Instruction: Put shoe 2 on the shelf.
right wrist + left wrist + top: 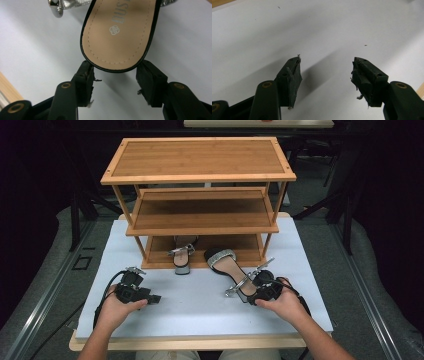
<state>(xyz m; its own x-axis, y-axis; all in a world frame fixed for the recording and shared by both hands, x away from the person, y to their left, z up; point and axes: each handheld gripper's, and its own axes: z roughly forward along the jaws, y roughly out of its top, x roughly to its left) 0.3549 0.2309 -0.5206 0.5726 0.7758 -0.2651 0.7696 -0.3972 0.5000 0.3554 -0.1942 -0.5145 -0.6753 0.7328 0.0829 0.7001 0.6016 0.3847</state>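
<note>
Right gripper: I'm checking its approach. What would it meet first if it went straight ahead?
The heel end of the sandal, which already sits between the open right gripper's fingers. Whether they touch it yet is unclear.

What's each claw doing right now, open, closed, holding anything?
Left claw: open, empty, above the white table top.
Right claw: open, jaws either side of the sandal heel end, not yet clamped.
</note>
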